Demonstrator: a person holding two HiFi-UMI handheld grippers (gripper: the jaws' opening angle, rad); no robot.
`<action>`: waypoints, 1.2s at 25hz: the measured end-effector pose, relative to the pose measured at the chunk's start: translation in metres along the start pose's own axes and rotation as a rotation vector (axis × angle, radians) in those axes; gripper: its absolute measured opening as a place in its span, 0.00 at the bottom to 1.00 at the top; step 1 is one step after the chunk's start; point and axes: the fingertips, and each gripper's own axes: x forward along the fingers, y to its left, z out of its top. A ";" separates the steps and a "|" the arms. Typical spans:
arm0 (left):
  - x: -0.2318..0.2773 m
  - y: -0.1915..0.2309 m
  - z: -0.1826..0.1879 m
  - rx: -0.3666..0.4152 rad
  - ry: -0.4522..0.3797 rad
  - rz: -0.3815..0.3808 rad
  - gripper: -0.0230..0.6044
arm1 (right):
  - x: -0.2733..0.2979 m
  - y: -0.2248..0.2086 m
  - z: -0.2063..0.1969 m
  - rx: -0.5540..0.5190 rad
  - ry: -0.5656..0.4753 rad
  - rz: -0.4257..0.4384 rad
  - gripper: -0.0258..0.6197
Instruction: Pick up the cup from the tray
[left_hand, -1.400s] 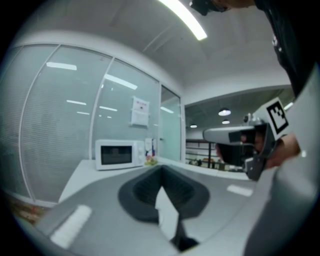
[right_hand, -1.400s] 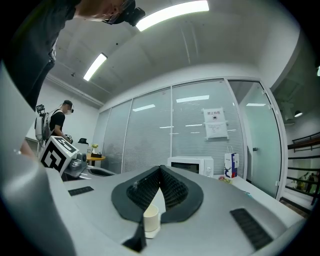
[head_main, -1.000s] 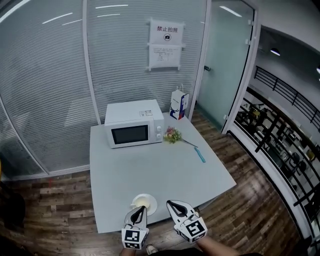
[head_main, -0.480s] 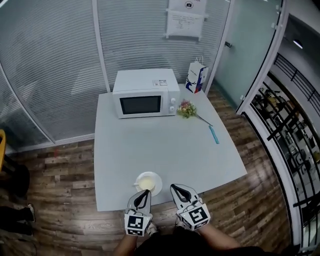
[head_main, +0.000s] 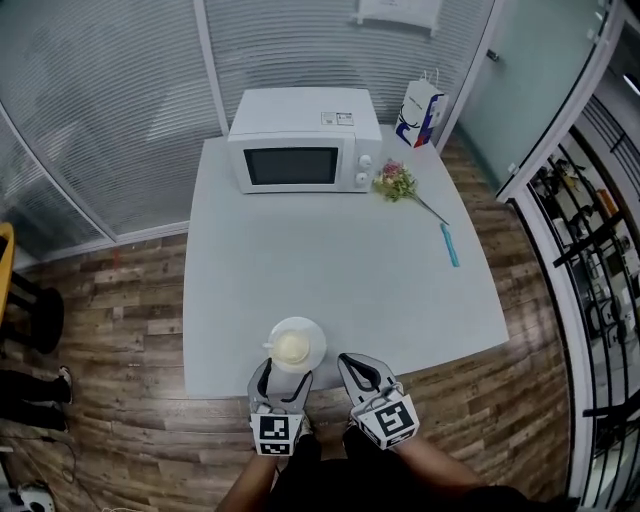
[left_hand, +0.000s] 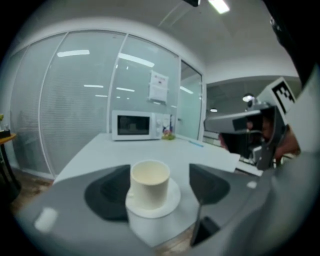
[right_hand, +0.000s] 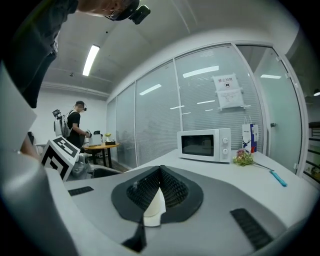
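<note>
Left gripper (head_main: 283, 380) jaws opening wide, either side of cream cylindrical cup (left_hand: 149, 182) on round white tray (left_hand: 172, 200), not touching. Right gripper (head_main: 352, 366) jaws closed together, beside grey surface (head_main: 330, 260) edge.

1. The left gripper (head_main: 285, 379) is just on the person's side of the cup (head_main: 291, 347) and points straight at it.
2. Its jaws are opening. They stand wide to either side of the cup, and neither pad touches it.
3. The right gripper (head_main: 348, 361) is near the cup on its right, apart from it, and angled slightly inward.
4. Its jaws are pressed together at the tips.
5. Each gripper's marker cube (head_main: 274, 433) faces upward, farther from the cup than the jaws.
6. Both bare forearms (head_main: 440, 472) reach toward the cup side by side, the left one lower and closer to the body.
</note>
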 end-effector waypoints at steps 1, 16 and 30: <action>0.006 0.001 -0.007 -0.005 0.019 0.004 0.62 | 0.003 -0.001 -0.003 0.003 0.005 0.009 0.05; 0.064 0.015 -0.066 -0.012 0.184 0.054 0.68 | 0.022 -0.017 -0.049 0.054 0.073 0.065 0.05; 0.089 0.025 -0.062 0.036 0.165 0.085 0.69 | 0.018 -0.032 -0.065 0.076 0.120 0.051 0.05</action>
